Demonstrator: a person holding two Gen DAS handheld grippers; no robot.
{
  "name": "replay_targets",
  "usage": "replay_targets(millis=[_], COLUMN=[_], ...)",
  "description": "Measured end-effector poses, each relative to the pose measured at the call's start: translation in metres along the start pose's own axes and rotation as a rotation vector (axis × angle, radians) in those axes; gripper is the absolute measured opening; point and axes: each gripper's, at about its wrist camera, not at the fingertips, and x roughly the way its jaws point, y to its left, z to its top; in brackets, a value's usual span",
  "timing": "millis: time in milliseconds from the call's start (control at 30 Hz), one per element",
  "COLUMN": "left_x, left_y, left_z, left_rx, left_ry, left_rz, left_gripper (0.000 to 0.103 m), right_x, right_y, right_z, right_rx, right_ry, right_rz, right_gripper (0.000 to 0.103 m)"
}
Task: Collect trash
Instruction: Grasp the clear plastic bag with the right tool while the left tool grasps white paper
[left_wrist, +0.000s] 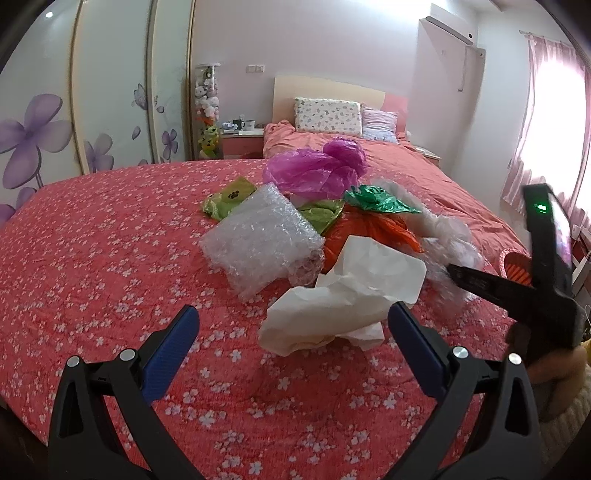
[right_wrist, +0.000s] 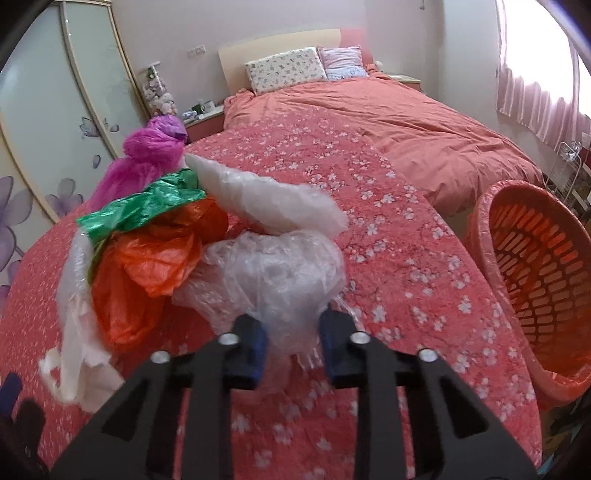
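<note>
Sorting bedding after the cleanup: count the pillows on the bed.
2, both upright against the headboard: a floral-print pillow on the left, and a pale striped pillow touching its right side. Others could be hidden under the duvet.

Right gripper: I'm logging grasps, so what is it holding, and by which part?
The right gripper pinches the clear plastic bag by its crumpled near edge. The left gripper is open, holding nothing.
</note>
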Motion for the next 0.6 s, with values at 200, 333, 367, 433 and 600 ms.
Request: replay_targets(millis=[200,333,367,433,600], left_x=[0.007,0.014,0.017,0.025,0.044], left_y=[-0.009,-0.020,-0.022,-0.027,-0.031], left_z=[0.003,0.006,0.007,0.008,0.004], left_rx=[0.027,0.058,0.070,0.094,0.108], left_ry=[0.008,0.010,0.013,0.033,0.095], left_rz=[-0.017,-0.015,-0.014,-0.014,-0.022], left_gripper=[0.101,0.101,0.101,0.101,0.096], right_x=[-0.042,-0.059,-0.061,-0.063,-0.069], right_y=[-0.011,-0.023,-0.026,-0.032,-0.043], right_z=[-0.014,-0.021,-0.022,-0.024,-0.026], right_rx=[-0.048,-0.060,-0.062,-0.060,-0.043], right_ry=[-0.063,-0.080,-0.082,-0.082,-0.087], right_rz=[-0.002,-0.026,-0.032,-0.042,-0.046], right_gripper=[0.019,0.019,0.019,0.019,0.019])
